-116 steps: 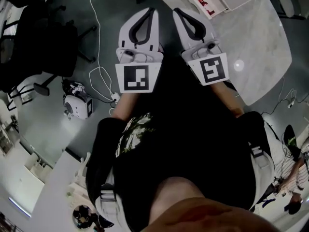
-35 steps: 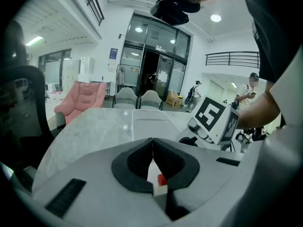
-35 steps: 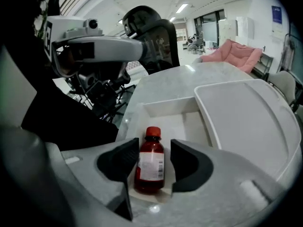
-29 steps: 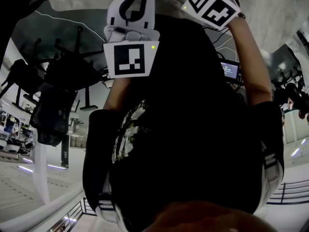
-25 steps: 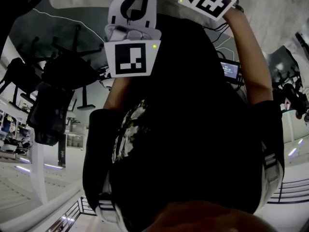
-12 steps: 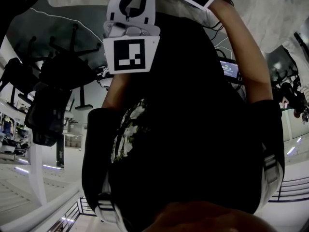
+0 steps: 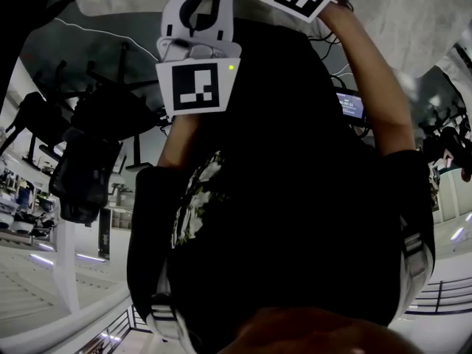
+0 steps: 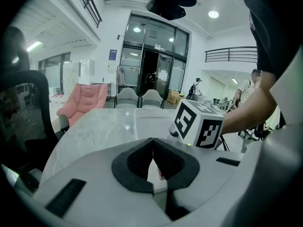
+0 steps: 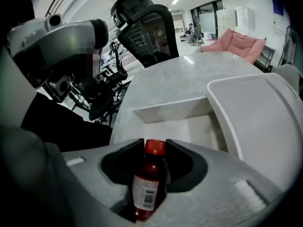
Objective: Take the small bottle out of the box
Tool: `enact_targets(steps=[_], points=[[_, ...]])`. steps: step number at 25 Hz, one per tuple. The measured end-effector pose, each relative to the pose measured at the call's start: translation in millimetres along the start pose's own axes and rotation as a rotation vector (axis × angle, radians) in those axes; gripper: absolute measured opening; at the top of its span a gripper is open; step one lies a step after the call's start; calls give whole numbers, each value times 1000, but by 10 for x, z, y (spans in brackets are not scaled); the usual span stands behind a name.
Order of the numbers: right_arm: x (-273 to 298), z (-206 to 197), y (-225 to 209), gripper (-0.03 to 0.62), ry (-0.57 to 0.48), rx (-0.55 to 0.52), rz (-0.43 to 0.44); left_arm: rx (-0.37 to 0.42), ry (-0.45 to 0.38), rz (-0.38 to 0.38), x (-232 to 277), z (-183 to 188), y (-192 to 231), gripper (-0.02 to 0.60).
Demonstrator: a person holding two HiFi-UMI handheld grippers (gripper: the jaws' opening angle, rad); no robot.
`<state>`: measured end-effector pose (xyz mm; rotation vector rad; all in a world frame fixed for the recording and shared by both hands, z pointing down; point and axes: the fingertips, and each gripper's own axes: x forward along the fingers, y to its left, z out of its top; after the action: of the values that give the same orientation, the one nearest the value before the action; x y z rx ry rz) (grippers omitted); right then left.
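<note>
Right tongs [image 9: 155,145]: closing on small bottle [image 9: 147,188], box [image 9: 175,111] beyond | left tongs [image 8: 152,141]: tips together, empty

We see a pale marble table [image 8: 90,136] with a round edge. On its far side stand two grey chairs [image 8: 127,97], and left of them a pink armchair [image 8: 83,100]. Behind them are tall glass doors [image 8: 151,56]. A round light [image 8: 213,14] shines on the ceiling, with a balcony rail [image 8: 232,55] to the right. A black office chair [image 9: 147,30] stands near the table. A small lit screen [image 7: 350,105] glows on the right.
</note>
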<state>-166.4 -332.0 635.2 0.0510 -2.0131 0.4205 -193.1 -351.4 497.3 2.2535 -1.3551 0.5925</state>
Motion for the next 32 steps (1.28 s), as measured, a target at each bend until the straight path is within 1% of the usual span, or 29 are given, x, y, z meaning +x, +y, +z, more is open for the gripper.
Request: enact_targets(steps=[5,8,12,14,19,21,24,27,30,32], points=[[-79,42,-59,135,-24,16,-46,18,24,-30,25,4,6,14],[-147,134,-70,133,-55,42,-75,38,16,-40,-19,22,69,14],[-268,280,-34,132,-76,62,-111,51,21,-74,-73,16,124,14],[-334,314,-62,130,-83,74,-132,62,28,-91,-41,49,139,14],[-493,409,-30,127,-101,121,-182,90,7,-140,-86,206,167,14],[-535,460,16,123,-114,143,-195,114,1,-165,-124,243,186,14],[-667,541,48,123,-142,179,-224,186,-21,-220,-146,319,190,14],[-878,579,47,123,-179,222,-268,239,-43,-265,-155,418,145,14],[-1135,596,65,123,-254,278,-338,271,-73,-295,-200,518,70,14],[-1338,619,135,123,-318,325,-374,277,-87,-310,-276,574,11,14]])
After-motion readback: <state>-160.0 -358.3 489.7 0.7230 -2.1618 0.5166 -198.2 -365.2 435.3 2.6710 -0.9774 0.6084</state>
